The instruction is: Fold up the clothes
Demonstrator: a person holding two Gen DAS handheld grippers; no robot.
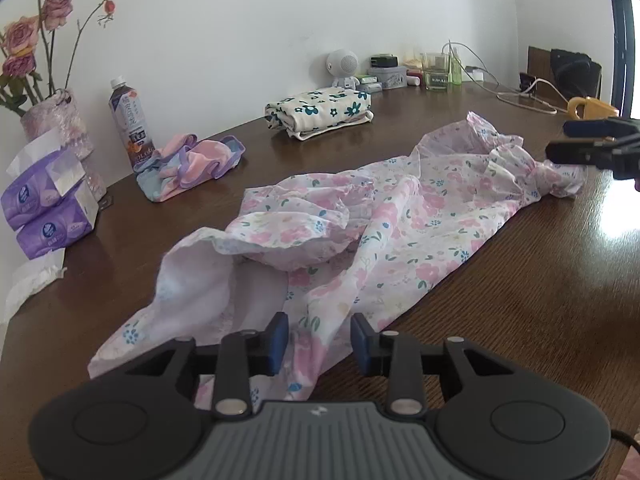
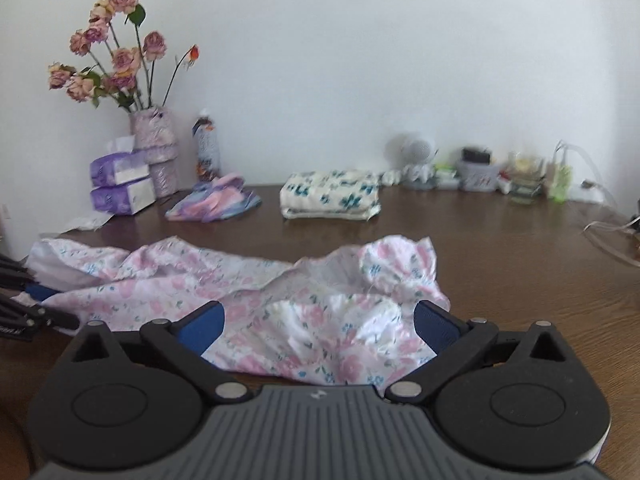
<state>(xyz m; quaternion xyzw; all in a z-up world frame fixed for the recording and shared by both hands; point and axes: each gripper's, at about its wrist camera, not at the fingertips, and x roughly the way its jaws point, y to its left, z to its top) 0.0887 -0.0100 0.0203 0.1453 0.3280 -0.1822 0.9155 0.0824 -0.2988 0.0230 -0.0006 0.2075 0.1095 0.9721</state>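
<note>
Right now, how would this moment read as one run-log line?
step: fold clothes | garment: pink floral dress spread on table, unfolded | left tool: open, over hem | right tool: open wide | done: folded floral cloth

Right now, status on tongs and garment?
Left tongs open, right tongs wide open. Pink floral garment loose, unfolded on table. Nothing in the way.

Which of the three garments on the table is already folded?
The cream cloth with teal flowers, a neat squared stack near the wall. The pink floral dress lies spread and rumpled; the pastel tie-dye piece sits crumpled.
</note>
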